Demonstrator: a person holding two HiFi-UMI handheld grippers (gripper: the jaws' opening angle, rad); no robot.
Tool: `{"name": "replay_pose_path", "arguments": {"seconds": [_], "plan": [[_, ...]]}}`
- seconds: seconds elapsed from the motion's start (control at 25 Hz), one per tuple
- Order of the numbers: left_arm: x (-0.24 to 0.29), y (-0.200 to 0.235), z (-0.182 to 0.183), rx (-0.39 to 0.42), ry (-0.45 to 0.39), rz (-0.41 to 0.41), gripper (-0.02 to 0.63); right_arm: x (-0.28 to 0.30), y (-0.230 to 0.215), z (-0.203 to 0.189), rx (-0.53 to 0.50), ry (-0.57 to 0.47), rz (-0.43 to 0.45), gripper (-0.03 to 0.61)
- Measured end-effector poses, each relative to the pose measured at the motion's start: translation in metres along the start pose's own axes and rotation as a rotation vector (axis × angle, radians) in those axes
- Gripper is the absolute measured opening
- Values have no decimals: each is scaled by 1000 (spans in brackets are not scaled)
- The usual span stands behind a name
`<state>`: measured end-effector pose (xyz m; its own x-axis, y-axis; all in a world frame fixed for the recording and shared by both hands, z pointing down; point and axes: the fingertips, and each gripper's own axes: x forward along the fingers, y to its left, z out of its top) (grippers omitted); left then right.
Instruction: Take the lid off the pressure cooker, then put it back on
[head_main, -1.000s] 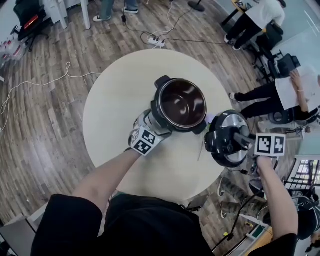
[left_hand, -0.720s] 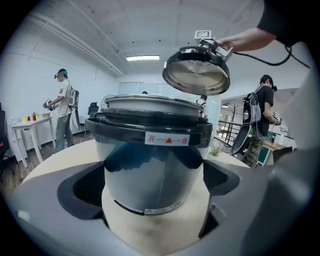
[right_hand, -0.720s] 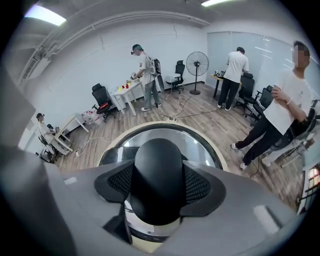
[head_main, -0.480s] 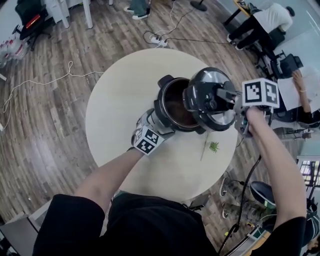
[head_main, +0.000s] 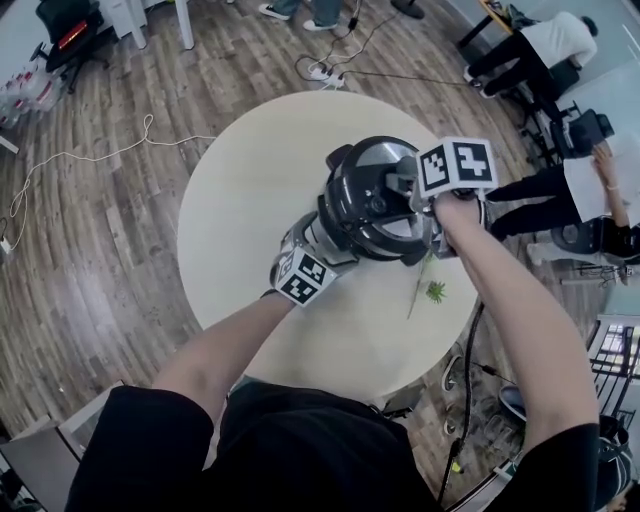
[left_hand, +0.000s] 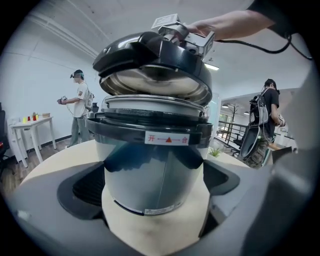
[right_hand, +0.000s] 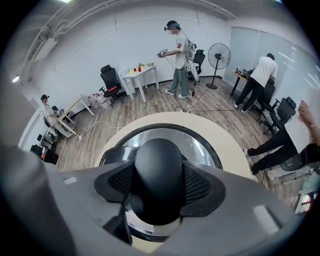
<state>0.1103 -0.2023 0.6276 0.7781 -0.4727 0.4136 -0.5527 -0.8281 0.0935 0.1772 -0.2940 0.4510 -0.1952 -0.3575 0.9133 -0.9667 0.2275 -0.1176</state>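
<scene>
Above the round surface (head_main: 240, 200), my right claw (right_hand: 159, 186) grips the lid (left_hand: 150, 55) by its knob (right_hand: 159, 162), tilted just over the pressure cooker (left_hand: 150, 160) my left claw (left_hand: 156, 189) clamps.

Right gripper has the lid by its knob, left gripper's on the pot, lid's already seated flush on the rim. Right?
Not seated. The left gripper view shows the lid tilted above the pot, with a gap between it and the rim. The rest holds: the right gripper clamps the lid's knob, and the left gripper has the pot between its jaws.
</scene>
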Motion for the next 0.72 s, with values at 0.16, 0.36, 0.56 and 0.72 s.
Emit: {"name": "replay_pose_path", "arguments": {"seconds": [0.16,0.36,0.56,0.72], "plan": [[1,0,8,-5,0,-2,589,12,-1,-1,-6,33,-24,285],[0,0,9,-7,-3,-2,589,29,-3,-7,-5,48,-54,285],[0,0,11,-8,-11,-3,589,37,-5,-9,9,49,-73,285],[2,0,9,-11,-16,7,589,40,-5,-12,0,41,-70,285]]}}
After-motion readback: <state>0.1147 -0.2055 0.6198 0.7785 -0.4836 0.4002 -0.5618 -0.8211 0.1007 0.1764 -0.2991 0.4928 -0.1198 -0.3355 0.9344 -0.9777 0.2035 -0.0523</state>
